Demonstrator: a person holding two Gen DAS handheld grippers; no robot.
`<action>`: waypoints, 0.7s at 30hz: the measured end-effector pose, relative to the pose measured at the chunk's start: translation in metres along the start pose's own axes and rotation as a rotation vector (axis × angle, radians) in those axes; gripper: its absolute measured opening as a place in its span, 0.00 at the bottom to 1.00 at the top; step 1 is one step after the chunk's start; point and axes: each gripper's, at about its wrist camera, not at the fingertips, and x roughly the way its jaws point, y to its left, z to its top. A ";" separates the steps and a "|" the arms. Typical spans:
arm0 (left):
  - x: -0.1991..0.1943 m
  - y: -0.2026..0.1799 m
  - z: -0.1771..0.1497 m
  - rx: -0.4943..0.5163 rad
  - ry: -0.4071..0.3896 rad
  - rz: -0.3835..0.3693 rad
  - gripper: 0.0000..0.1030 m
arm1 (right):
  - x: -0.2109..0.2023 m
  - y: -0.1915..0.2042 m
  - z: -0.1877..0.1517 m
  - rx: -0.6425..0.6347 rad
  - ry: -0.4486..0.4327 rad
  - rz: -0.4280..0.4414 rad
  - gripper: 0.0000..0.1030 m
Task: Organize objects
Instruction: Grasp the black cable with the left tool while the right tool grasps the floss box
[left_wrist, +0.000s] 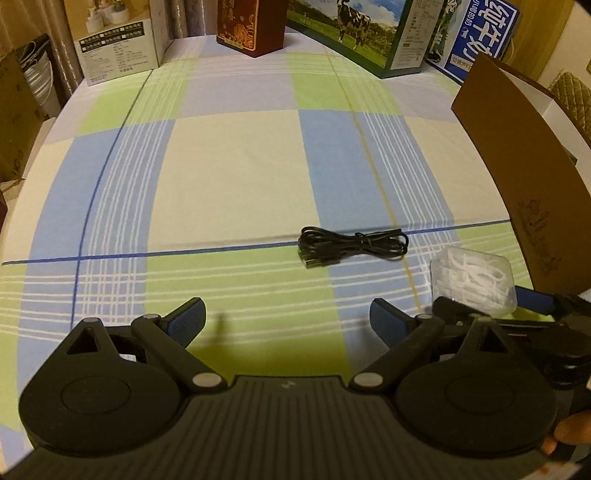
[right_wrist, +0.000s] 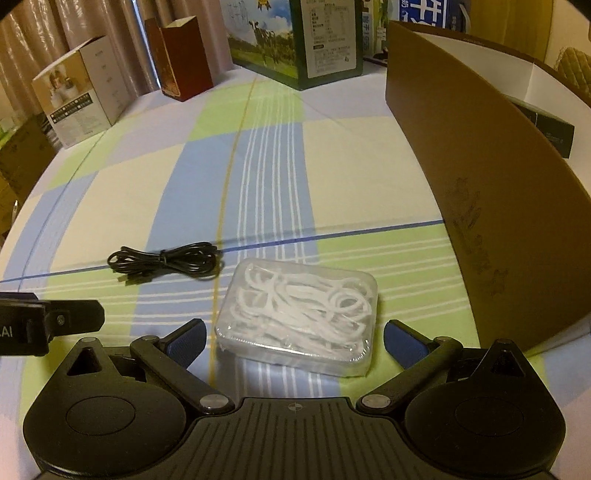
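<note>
A clear plastic box of white floss picks (right_wrist: 299, 317) lies on the checked tablecloth, its near end between the wide-open fingers of my right gripper (right_wrist: 295, 341), which do not touch it. The box also shows in the left wrist view (left_wrist: 474, 286), at the right. A bundled black USB cable (left_wrist: 352, 245) lies ahead and to the right of my left gripper (left_wrist: 288, 321), which is open and empty above the cloth. The cable also shows in the right wrist view (right_wrist: 166, 262), left of the box.
A large open brown cardboard box (right_wrist: 480, 206) stands to the right, its wall close to the floss box. At the table's far edge stand a white carton (left_wrist: 118, 44), a dark red box (left_wrist: 243, 26), a green milk carton (left_wrist: 362, 33) and a blue carton (left_wrist: 476, 37).
</note>
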 end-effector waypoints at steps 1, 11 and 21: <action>0.002 -0.001 0.002 0.000 0.002 -0.005 0.91 | 0.000 0.000 0.000 -0.009 -0.007 -0.005 0.84; 0.029 -0.023 0.022 -0.008 0.011 -0.043 0.92 | 0.007 -0.006 0.004 -0.016 -0.074 -0.026 0.84; 0.055 -0.045 0.035 -0.036 0.019 -0.028 0.94 | 0.013 -0.012 0.007 -0.001 -0.122 -0.035 0.84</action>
